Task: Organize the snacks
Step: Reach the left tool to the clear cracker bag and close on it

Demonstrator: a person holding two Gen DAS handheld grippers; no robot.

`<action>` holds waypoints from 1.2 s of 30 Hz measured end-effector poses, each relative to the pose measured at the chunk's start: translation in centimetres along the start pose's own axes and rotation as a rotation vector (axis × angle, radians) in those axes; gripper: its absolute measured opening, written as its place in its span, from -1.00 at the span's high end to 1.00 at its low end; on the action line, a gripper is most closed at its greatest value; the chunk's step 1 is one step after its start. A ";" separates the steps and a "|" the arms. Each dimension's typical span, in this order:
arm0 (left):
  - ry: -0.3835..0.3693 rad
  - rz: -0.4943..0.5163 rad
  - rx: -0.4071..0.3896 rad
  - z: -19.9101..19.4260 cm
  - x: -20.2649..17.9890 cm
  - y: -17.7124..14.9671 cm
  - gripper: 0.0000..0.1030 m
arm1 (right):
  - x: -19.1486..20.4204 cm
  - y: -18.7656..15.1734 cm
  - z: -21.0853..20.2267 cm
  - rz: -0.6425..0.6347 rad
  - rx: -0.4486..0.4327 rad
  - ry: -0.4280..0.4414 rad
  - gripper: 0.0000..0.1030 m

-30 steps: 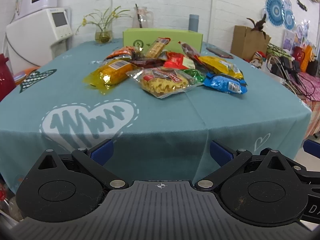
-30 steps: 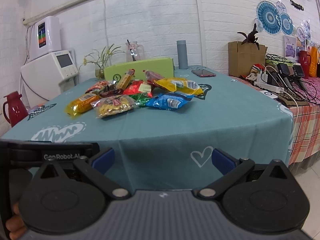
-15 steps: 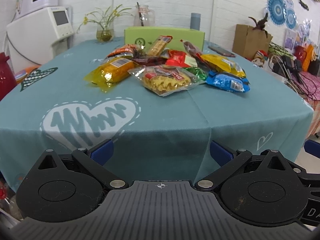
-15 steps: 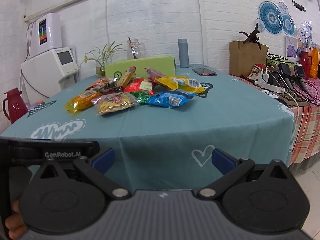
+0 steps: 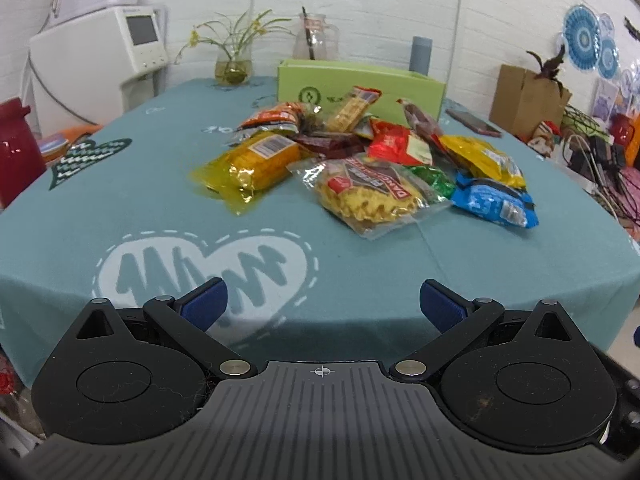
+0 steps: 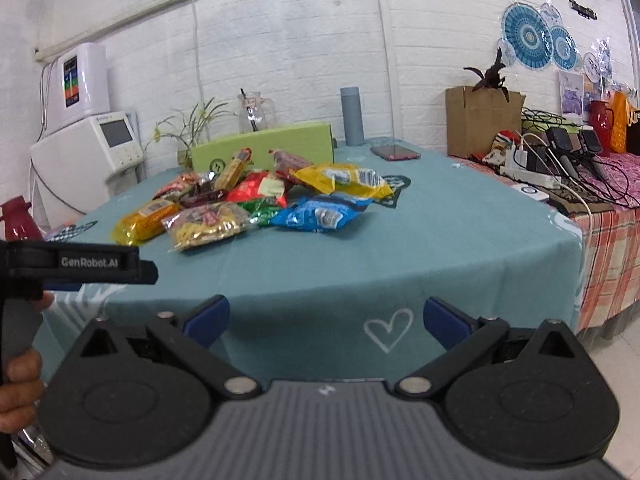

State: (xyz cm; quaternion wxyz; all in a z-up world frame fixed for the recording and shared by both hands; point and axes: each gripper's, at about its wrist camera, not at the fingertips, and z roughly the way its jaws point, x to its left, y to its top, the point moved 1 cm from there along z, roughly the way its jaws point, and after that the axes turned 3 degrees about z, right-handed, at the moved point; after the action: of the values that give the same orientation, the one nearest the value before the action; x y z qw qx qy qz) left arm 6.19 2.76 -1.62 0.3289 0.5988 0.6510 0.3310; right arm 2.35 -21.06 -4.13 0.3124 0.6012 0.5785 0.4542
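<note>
A pile of snack packets lies mid-table: a yellow packet (image 5: 256, 164), a clear bag of yellow crisps (image 5: 370, 192), a red packet (image 5: 396, 144), a blue packet (image 5: 494, 204) and another yellow one (image 5: 482, 158). A light green box (image 5: 360, 86) stands behind them. The pile also shows in the right wrist view, with the crisps bag (image 6: 206, 226), blue packet (image 6: 320, 214) and green box (image 6: 264, 146). My left gripper (image 5: 322, 304) is open and empty at the table's near edge. My right gripper (image 6: 326, 318) is open and empty, just short of the near edge.
The teal tablecloth (image 5: 160, 200) covers the table. At the back stand a vase with flowers (image 5: 232, 64), a glass jug (image 5: 316, 42) and a grey bottle (image 6: 352, 116). A phone (image 6: 396, 153) lies at the far right. A cluttered side table (image 6: 580, 168) stands right.
Both grippers have moved forward toward the table and risen a little; the snack pile looms larger. Both stay open and empty.
</note>
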 end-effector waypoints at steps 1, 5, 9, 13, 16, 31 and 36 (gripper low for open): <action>0.002 0.004 0.006 0.6 0.2 0.1 -0.79 | 0.0 0.4 1.1 -0.005 0.004 0.001 -0.99; 0.002 -0.011 0.037 2.2 1.6 0.2 -0.72 | 1.2 2.2 5.7 -0.071 0.022 0.006 -0.99; -0.009 -0.056 0.053 2.4 3.1 0.9 -0.71 | 2.7 2.8 9.4 -0.152 0.089 0.020 -0.99; -0.025 -0.070 0.058 2.0 4.6 1.6 -0.72 | 2.8 2.4 10.6 -0.159 0.112 0.069 -0.99; -0.030 -0.083 0.060 1.8 6.0 2.3 -0.74 | 2.1 2.1 10.5 -0.172 0.091 0.108 -0.99; -0.316 -0.220 0.219 9.8 4.2 9.7 -0.38 | 9.6 7.1 16.7 -0.418 0.260 0.419 -0.99; -0.366 -0.207 0.251 11.4 3.7 9.4 -0.17 | 10.5 6.4 18.4 -0.368 0.346 0.529 -0.99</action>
State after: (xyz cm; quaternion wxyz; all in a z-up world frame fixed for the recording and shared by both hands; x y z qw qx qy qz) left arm 20.63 7.52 -0.40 0.3966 0.6149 0.6746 0.0980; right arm 20.85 -8.90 -3.64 0.1220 0.3927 0.8061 0.4256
